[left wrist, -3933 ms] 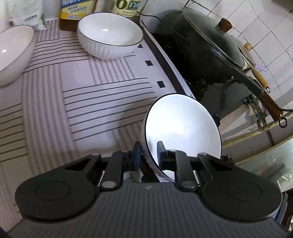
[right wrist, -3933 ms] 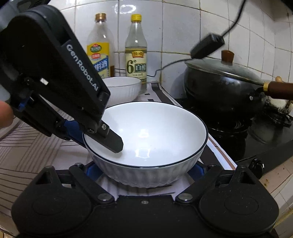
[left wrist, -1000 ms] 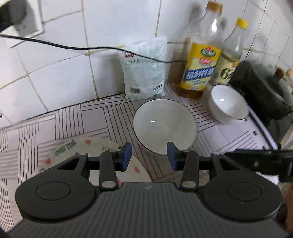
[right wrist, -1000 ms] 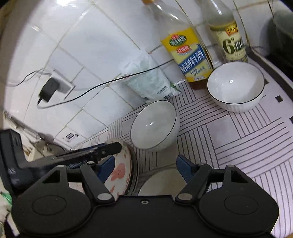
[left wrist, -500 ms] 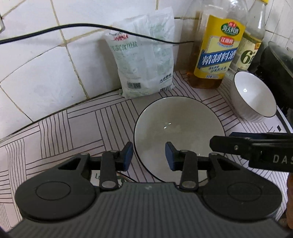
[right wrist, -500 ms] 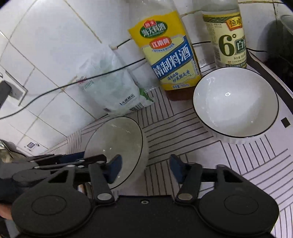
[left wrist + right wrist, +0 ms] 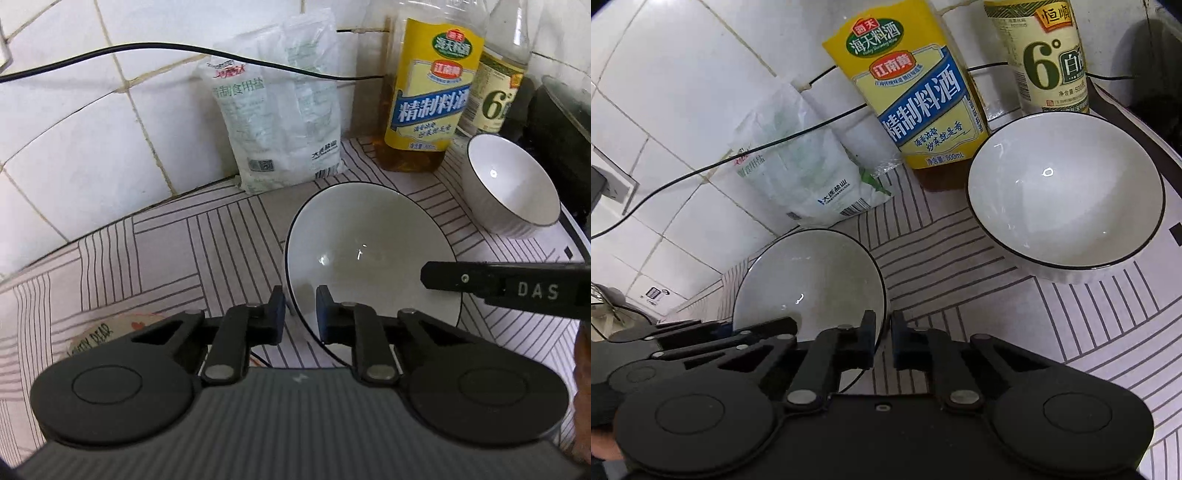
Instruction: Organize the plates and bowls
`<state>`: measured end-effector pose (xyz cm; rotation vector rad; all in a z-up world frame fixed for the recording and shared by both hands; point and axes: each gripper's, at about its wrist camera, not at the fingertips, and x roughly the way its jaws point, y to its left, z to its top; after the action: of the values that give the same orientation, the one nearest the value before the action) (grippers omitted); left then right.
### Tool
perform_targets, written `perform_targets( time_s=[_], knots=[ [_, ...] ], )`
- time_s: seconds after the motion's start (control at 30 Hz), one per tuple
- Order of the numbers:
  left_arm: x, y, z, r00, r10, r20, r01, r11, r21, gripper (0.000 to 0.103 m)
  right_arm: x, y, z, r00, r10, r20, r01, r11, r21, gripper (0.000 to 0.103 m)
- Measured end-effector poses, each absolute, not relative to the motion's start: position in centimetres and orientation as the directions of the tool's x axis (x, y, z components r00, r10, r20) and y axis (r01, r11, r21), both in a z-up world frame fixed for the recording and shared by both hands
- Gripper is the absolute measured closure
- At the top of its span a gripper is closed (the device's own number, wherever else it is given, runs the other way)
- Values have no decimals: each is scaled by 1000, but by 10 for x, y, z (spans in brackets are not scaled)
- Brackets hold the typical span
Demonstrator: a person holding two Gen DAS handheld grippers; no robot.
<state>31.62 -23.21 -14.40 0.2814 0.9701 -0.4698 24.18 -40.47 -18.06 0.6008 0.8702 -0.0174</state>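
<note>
The yellow-labelled bottle (image 7: 916, 99), upper centre, reads "海天料酒", "精制料酒", "800mL". The bottle (image 7: 1049, 55) at upper right reads "恒顺", "6°", "500". The other tongs (image 7: 517, 290), right edge, read "DAS".

My left claw (image 7: 300, 308) straddles the near bowl's (image 7: 369, 254) rim; my right claw (image 7: 443, 278) reaches over it.

A: So what's the near bowl (image 7: 369, 251) look like?

B: White with a thin dark rim, empty, glossy inside, tilted a bit. Both grippers straddle its rim on opposite sides.

A: And the other one?

B: The second bowl (image 7: 1067, 206) is the same style, ribbed outside, upright on the striped mat, just in front of the bottles. Also empty. A patterned plate (image 7: 99, 332) peeks out, mostly hidden.
</note>
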Motion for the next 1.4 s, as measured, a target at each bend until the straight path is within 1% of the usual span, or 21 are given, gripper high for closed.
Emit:
perform_targets(
  time_s=[0.17, 0.27, 0.4, 0.6, 1.03, 1.23, 1.4],
  knots=[
    [313, -229, -136, 463, -274, -843, 476, 879, -25, 88, 241, -413, -185, 656, 251, -712, 293, 784, 547, 94],
    [303, -228, -127, 483, -266, -834, 482, 876, -1, 88, 233, -411, -183, 664, 248, -705, 287, 786, 547, 93],
    [291, -222, -111, 494, -276, -824, 482, 876, -5, 88, 221, -411, -176, 689, 272, -672, 269, 765, 585, 93],
    [266, -210, -79, 509, -300, -807, 493, 870, -12, 87, 201, -399, -151, 726, 269, -633, 235, 768, 596, 93],
    [195, -199, -16, 559, -331, -760, 537, 843, 28, 87, 124, -386, -93, 802, 259, -539, 157, 778, 608, 93],
    [171, -200, -11, 546, -344, -764, 551, 834, 19, 87, 93, -387, -79, 820, 244, -518, 153, 778, 609, 93],
    [161, -205, -30, 519, -330, -788, 554, 832, 16, 87, 74, -385, -92, 821, 224, -525, 175, 776, 605, 93]
  ],
)
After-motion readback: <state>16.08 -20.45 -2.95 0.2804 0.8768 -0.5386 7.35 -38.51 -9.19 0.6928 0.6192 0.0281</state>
